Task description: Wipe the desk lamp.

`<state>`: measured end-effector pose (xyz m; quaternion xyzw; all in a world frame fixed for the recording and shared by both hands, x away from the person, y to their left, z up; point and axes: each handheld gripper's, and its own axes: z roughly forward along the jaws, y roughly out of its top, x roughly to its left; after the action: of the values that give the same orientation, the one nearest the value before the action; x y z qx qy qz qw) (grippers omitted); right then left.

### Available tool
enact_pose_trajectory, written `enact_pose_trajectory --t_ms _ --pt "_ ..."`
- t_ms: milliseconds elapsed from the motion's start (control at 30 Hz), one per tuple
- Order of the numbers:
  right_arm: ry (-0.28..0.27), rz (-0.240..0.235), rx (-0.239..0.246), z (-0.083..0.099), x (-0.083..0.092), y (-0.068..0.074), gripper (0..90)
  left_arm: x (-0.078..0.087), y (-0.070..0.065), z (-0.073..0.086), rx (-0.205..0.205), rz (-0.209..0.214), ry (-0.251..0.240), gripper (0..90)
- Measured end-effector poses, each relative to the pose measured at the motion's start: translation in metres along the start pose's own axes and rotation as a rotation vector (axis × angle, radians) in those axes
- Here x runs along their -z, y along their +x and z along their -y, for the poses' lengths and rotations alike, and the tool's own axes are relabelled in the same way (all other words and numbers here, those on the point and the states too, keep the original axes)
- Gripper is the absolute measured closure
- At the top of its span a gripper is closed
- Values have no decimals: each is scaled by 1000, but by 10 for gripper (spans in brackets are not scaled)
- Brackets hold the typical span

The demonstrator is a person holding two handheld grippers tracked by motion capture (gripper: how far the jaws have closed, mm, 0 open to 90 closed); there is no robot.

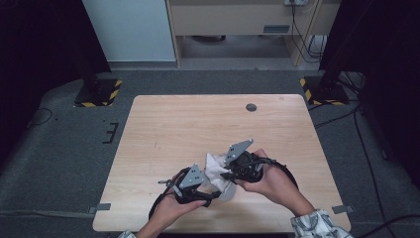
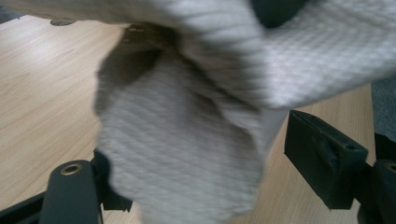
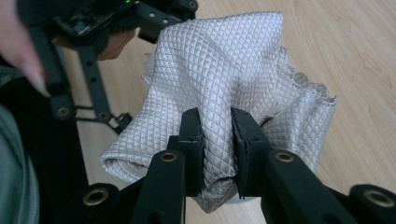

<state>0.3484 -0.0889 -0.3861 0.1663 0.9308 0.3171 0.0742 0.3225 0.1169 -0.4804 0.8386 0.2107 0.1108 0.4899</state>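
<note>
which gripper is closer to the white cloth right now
Right. The right gripper is clamped on a bunched fold of the white cloth. The left gripper stands open, with the cloth hanging between its jaws, not pinched.

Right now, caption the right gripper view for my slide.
Right gripper clamps a bunched white quilted cloth above the wooden table.

black grippers [image 1: 224, 174], grey 3-cornered plates [image 1: 239, 149], patterned sleeve [image 1: 317, 224].
</note>
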Motion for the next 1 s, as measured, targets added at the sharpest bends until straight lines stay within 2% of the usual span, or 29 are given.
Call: enact_pose_trajectory --t_ms 133,233,500,667,800,1000 --pt "9 -6 13 8 6 5 757 0 0 0 -2 3 -3 232" --pt "6 1 6 15 12 4 757 0 0 0 -5 -8 2 233" --pt "-12 33 -54 31 23 -13 756 0 0 0 -7 -9 3 234" --pt "-44 28 -94 35 25 -22 756 0 -1 0 -8 -10 4 234" --pt "-66 31 -114 36 22 -30 756 1 -1 0 -11 -11 5 237" --pt "-68 29 -137 38 14 -42 756 1 -1 0 -17 -11 4 237"
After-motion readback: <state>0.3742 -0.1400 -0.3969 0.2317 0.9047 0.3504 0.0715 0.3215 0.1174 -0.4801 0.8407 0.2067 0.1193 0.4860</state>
